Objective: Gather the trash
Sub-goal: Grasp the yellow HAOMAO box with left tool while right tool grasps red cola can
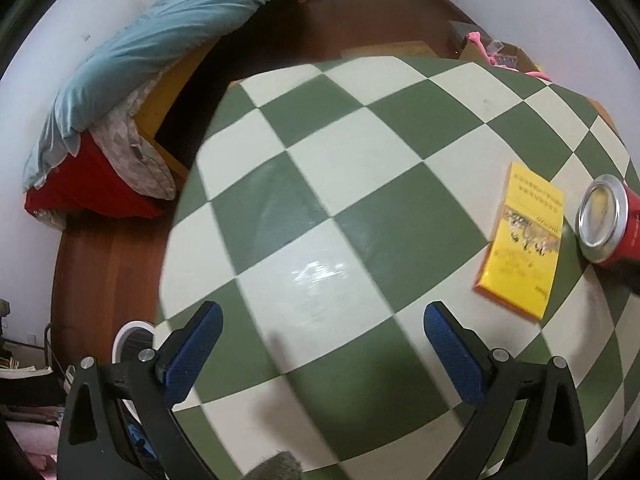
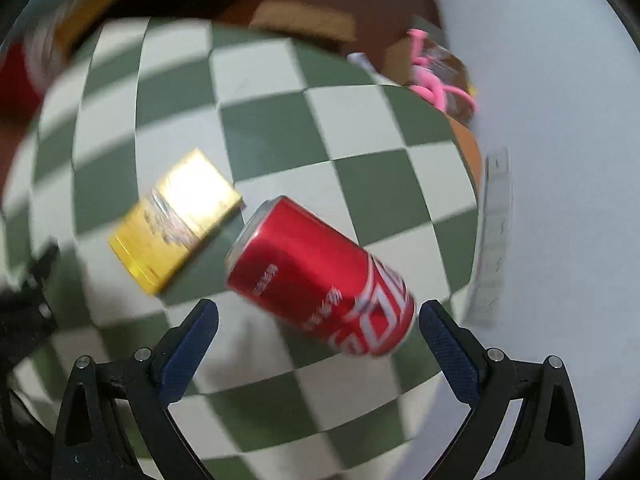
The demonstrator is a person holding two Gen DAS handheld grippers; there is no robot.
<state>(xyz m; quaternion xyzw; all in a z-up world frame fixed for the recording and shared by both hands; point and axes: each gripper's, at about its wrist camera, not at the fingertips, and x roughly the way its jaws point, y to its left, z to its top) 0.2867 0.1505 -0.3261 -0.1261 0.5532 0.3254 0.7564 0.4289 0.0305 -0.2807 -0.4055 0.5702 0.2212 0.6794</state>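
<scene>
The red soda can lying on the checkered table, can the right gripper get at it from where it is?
Probably yes. The right gripper is open, the red soda can lies just ahead of its fingertips, and nothing stands between them.

A can (image 2: 320, 276) is laid on its side on the worktop (image 1: 340, 184), just beside a book (image 2: 176, 220) that lies flat to its left. In the right wrist view the can is found between the parted right tongs (image 2: 318, 334), nearer the right one. The left tongs (image 1: 324, 344) are held apart over a bare stretch of worktop. A bed (image 1: 160, 48) is seen beyond the worktop's left edge, a box (image 1: 504, 54) beyond its far right corner
</scene>
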